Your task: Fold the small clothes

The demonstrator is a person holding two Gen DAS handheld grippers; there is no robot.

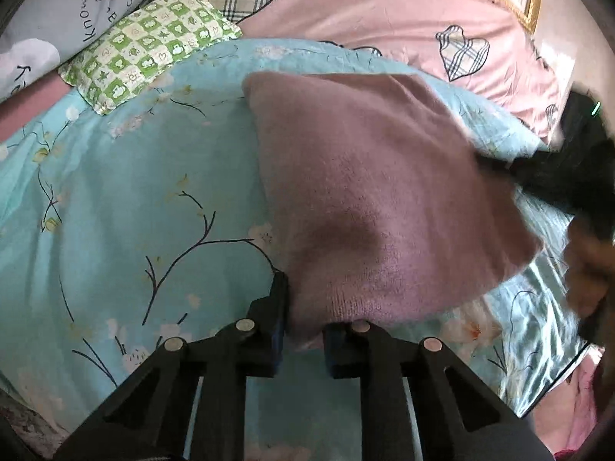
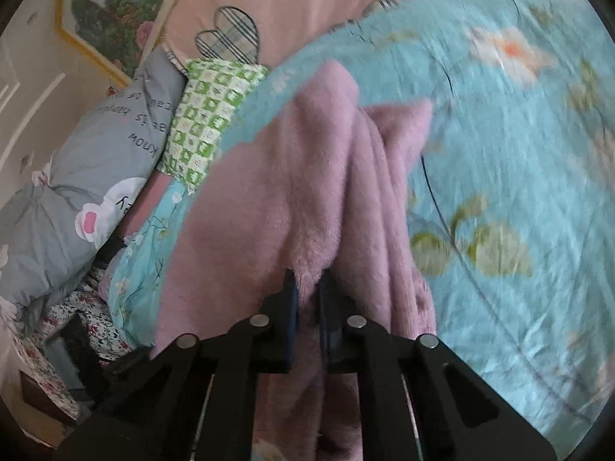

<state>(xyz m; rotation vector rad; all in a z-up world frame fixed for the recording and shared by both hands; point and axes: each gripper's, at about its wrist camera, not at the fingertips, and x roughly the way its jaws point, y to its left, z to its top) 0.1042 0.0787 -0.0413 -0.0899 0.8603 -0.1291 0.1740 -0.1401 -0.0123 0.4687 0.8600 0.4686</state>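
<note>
A small mauve-pink knit garment (image 1: 369, 199) hangs lifted over the teal floral bedspread (image 1: 127, 192). My left gripper (image 1: 303, 315) is shut on its near edge, the cloth bunched between the jaws. My right gripper shows blurred at the right of the left wrist view (image 1: 538, 173), at the garment's far corner. In the right wrist view the right gripper (image 2: 307, 288) is shut on a fold of the same garment (image 2: 269, 199), which drapes in folds ahead over the bedspread (image 2: 519, 153).
A green checked small pillow (image 1: 150, 42) lies at the bed's head beside a grey printed pillow (image 1: 57, 11). A pink quilt with plaid hearts (image 1: 365, 7) lies behind. A framed picture (image 2: 111, 11) hangs on the wall. A floral-covered stand (image 2: 50, 365) is beside the bed.
</note>
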